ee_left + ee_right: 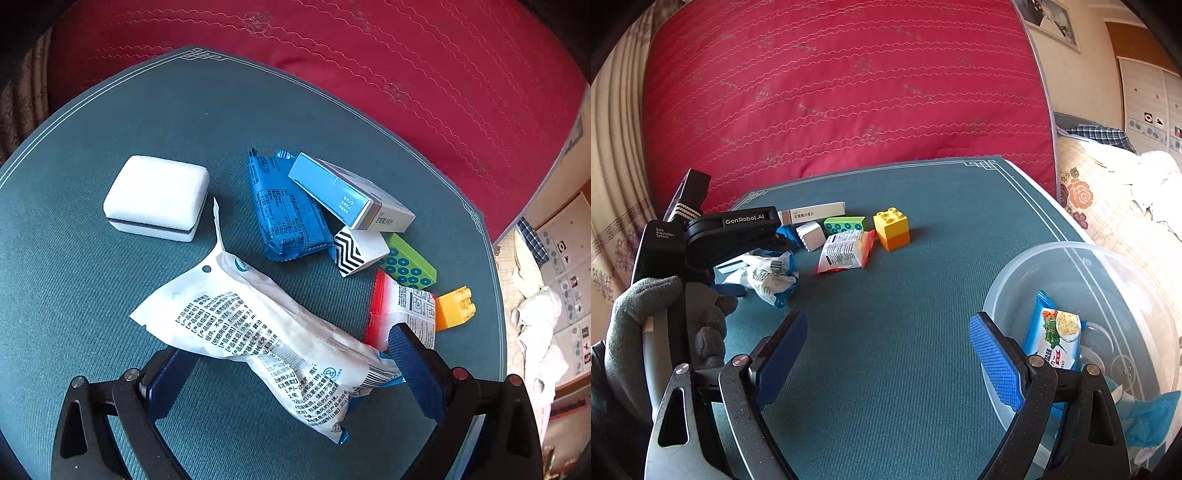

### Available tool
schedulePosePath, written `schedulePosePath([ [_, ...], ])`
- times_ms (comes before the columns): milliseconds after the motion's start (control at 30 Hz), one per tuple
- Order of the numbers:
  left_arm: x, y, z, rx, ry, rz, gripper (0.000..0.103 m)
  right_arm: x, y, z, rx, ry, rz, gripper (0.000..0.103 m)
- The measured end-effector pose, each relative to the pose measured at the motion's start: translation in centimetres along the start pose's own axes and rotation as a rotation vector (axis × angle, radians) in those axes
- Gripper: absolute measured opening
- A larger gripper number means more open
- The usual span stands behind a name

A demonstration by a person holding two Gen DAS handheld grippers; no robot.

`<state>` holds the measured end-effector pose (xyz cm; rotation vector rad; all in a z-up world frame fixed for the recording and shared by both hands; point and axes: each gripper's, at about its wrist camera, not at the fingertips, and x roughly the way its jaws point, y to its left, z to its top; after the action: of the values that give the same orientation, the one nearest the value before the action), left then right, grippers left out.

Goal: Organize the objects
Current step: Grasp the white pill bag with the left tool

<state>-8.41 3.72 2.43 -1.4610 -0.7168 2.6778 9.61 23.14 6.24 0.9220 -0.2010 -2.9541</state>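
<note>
hovering over a teal mat (110,295), left gripper (291,354) spread wide around a crinkled white packet (266,332), not pinching it, right gripper (888,350) gaping empty beside a clear bowl (1052,266) holding a snack pack (1056,339)

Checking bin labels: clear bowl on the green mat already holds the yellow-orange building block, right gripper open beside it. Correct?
Not quite. The clear bowl holds a blue snack packet, as the right wrist view shows. The yellow-orange block sits out on the green mat. The right gripper is open beside the bowl.
</note>
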Motion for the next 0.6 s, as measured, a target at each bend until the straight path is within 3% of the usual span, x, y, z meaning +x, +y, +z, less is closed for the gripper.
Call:
schedulePosePath([
  [300, -0.1, -0.1, -0.8, 0.127, -0.014, 0.061, 0.102, 0.3, 0.5, -0.3, -0.006, 0.014, -0.002, 0.09],
  [600, -2.0, 2.7, -1.9, 0.205, -0.024, 0.092, 0.102, 0.7, 1.3, -0.4, -0.014, 0.035, 0.015, 0.09],
])
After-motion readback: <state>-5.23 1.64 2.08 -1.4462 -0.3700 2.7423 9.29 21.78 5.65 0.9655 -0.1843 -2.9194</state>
